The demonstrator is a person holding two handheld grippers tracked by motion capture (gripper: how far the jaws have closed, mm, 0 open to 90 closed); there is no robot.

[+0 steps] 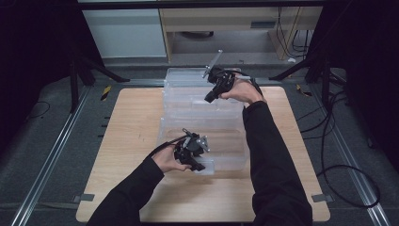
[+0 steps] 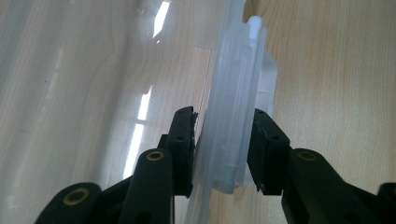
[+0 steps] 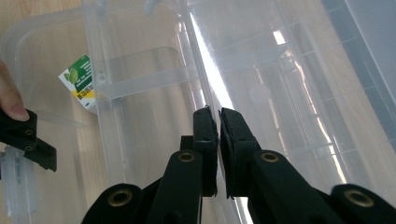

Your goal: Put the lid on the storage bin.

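Left gripper (image 1: 200, 165) at near edge: we see jaws clamping clear bin's latch tab (image 2: 233, 140) | clear plastic bin (image 1: 221, 141) mid wooden table (image 1: 131, 141) | right gripper (image 3: 218, 116) at far end: jaws nearly closed, pinching bin's thin rim (image 3: 205, 79), open lid (image 1: 183, 77) beyond.

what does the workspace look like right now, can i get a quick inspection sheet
Surface: light wooden table, bare around the boxes.
Job's things: clear plastic storage box near the person; behind it, touching it, a clear lid or second box, cannot tell which; green label on the plastic.
Clutter: nothing seen.
Grippers: left gripper has its jaws either side of the near box's rim latch; right gripper is above the clear plastic, jaws nearly together with a thin edge between them.
Cables: black cables on the floor at right.
Surroundings: dark carpet, metal rails, pale cabinet behind.
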